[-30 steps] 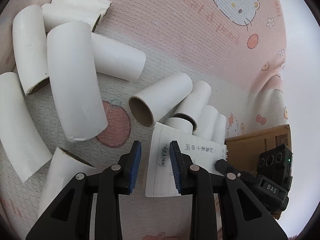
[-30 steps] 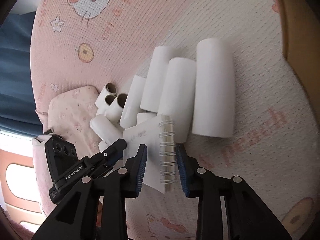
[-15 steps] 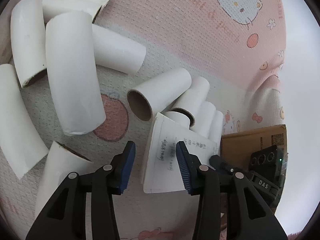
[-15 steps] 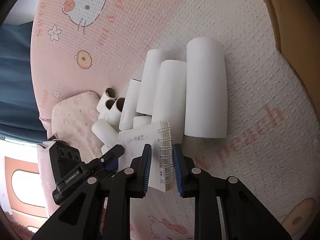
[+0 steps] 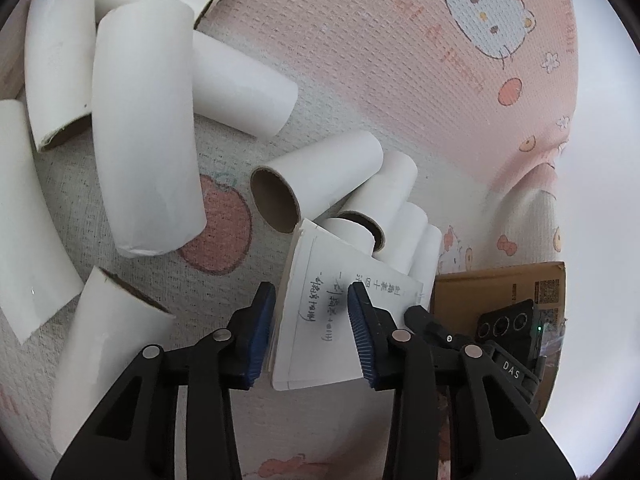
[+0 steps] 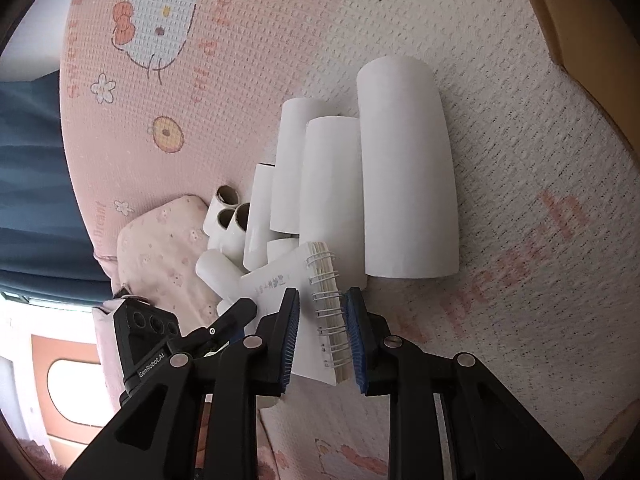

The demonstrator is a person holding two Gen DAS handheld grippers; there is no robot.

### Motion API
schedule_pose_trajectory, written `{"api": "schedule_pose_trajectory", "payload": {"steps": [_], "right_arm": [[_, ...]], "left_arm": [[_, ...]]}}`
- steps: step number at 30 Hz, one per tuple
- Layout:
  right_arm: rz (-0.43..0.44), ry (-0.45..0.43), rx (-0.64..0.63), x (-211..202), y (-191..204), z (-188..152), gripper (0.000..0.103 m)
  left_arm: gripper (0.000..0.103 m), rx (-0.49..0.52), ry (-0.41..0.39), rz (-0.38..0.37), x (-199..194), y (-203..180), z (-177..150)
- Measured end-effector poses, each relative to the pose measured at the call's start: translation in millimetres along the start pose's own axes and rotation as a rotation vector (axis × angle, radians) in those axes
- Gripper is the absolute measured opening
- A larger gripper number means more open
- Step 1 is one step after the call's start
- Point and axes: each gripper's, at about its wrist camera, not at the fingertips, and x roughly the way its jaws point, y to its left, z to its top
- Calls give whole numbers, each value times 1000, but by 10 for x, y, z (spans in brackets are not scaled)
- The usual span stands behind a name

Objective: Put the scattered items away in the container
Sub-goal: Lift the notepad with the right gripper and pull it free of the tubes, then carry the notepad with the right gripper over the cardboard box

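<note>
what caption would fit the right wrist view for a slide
Right gripper closed on the spiral edge of a notebook lying among white cardboard tubes on a pink cartoon blanket.

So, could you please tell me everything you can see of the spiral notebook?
The spiral notebook is small, white, with a white wire coil along one edge and dark handwriting on its top page. It lies tilted on the paper tubes and the pink mat. The right gripper clamps its coil edge; the left gripper straddles the opposite side.
</note>
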Motion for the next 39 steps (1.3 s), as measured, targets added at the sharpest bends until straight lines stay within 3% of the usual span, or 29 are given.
{"api": "schedule_pose_trajectory", "payload": {"steps": [3, 9, 12, 20, 34, 39], "right_arm": [[-11, 2, -15, 7, 43, -1, 20], [-57, 10, -94, 6, 221, -29, 23], [-105, -2, -174, -22, 402, -46, 23], [-122, -18, -302, -171, 707, -20, 23], [-30, -123, -420, -810, 1178, -80, 28], [-55, -172, -464, -1115, 1286, -133, 28]], "left_arm": [[38, 5, -5, 18, -20, -36, -12], [35, 138, -49, 139, -126, -340, -43], [34, 179, -82, 161, -206, -472, -41], [33, 167, -149, 115, -458, -643, -14], [33, 285, -314, 56, -978, -1289, -196], [33, 343, -325, 52, -969, -1579, -331]]}}
